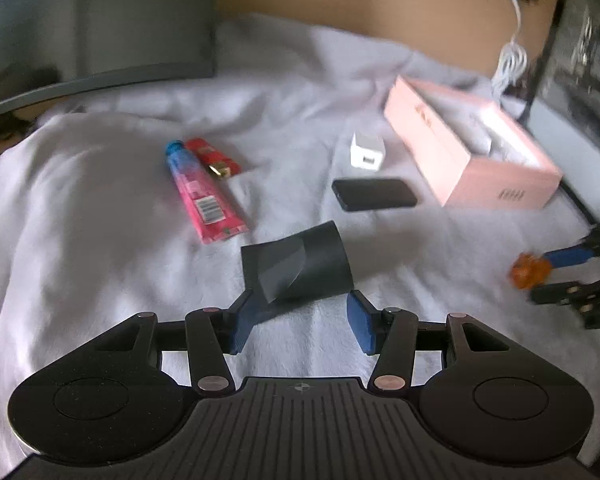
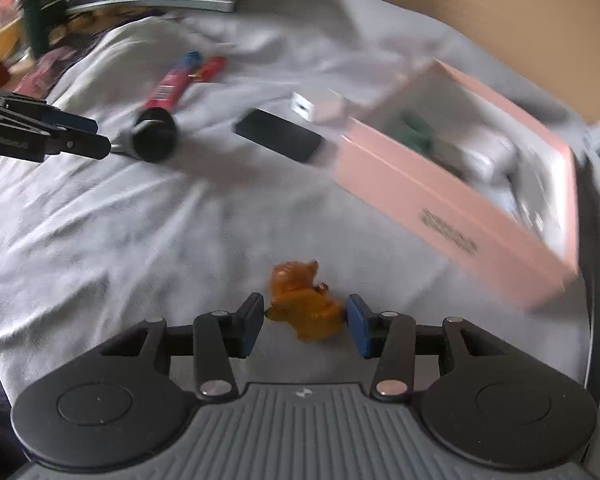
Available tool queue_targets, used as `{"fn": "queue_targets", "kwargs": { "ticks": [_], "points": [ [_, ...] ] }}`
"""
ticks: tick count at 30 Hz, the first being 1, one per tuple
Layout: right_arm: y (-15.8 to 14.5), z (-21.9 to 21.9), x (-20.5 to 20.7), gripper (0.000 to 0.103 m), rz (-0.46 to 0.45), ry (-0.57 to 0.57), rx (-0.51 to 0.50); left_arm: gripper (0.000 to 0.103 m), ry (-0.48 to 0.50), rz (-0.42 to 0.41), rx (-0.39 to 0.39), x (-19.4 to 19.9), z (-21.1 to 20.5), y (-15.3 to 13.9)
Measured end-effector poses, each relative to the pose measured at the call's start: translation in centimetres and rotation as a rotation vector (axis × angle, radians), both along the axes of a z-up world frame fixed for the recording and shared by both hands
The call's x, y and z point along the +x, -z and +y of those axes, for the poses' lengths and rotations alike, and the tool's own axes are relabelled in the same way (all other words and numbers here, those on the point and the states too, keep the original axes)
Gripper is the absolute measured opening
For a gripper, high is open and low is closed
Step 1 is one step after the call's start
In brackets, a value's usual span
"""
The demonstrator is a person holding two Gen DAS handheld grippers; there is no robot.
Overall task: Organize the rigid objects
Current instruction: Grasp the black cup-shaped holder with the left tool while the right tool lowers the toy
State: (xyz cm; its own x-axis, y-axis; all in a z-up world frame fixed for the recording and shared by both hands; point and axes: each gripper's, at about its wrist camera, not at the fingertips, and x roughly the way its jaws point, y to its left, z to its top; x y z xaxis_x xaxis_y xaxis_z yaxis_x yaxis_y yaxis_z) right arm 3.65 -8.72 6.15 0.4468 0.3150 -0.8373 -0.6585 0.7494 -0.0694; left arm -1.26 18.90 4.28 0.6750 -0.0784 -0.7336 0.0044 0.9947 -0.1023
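Most items lie loose mid-frame on the white sheet [image 1: 100, 200]; the pink box [image 1: 472, 152], upper right, holds a few. The left gripper [image 1: 300, 320] is spread around a black nozzle [image 1: 300, 268]. The right gripper [image 2: 305, 326] brackets an orange figurine [image 2: 304, 304], not visibly clenched.

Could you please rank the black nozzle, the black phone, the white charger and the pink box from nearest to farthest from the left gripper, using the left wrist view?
1. Black nozzle, at the left gripper.
2. Black phone, ahead, right.
3. White charger, beyond it.
4. Pink box, far right.

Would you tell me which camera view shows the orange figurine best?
The right wrist view: the orange figurine sits large and central between the right gripper fingers. The left wrist view shows it only small and blurred at the right edge.
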Motion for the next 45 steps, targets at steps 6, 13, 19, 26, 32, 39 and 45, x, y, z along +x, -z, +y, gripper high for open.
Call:
{"fn": "queue_targets", "kwargs": {
  "ticks": [6,13,19,26,32,39,45],
  "points": [
    [1.4,-2.7,-1.9,0.052,-0.008,0.108,0.028,0.057,0.071,-0.003,-0.041,1.4,-2.1,0.8],
    [2.6,-3.8,-2.8,0.078,-0.056,0.258,0.101,0.056,0.18,-0.002,-0.083,2.3,-5.7,0.3],
    [3.5,-4.5,-3.4,0.087,-0.108,0.285,0.141,0.056,0.193,-0.037,-0.003,2.1,-6.6,-1.2],
    [3.9,-4.6,-3.9,0.09,-0.152,0.3,0.165,0.056,0.185,-0.071,0.088,2.5,-5.0,-1.8],
    [4.1,-4.7,-4.0,0.092,-0.161,0.311,0.173,0.056,0.22,-0.043,0.075,3.1,-2.4,-0.6],
    [4.2,-4.7,-4.0,0.093,-0.16,0.311,0.174,0.057,0.234,-0.028,0.065,5.7,-2.4,0.6],
    [4.3,-4.7,-3.8,0.098,-0.147,0.293,0.177,0.058,0.301,-0.002,0.063,8.9,-3.0,1.7]
  ]
}}
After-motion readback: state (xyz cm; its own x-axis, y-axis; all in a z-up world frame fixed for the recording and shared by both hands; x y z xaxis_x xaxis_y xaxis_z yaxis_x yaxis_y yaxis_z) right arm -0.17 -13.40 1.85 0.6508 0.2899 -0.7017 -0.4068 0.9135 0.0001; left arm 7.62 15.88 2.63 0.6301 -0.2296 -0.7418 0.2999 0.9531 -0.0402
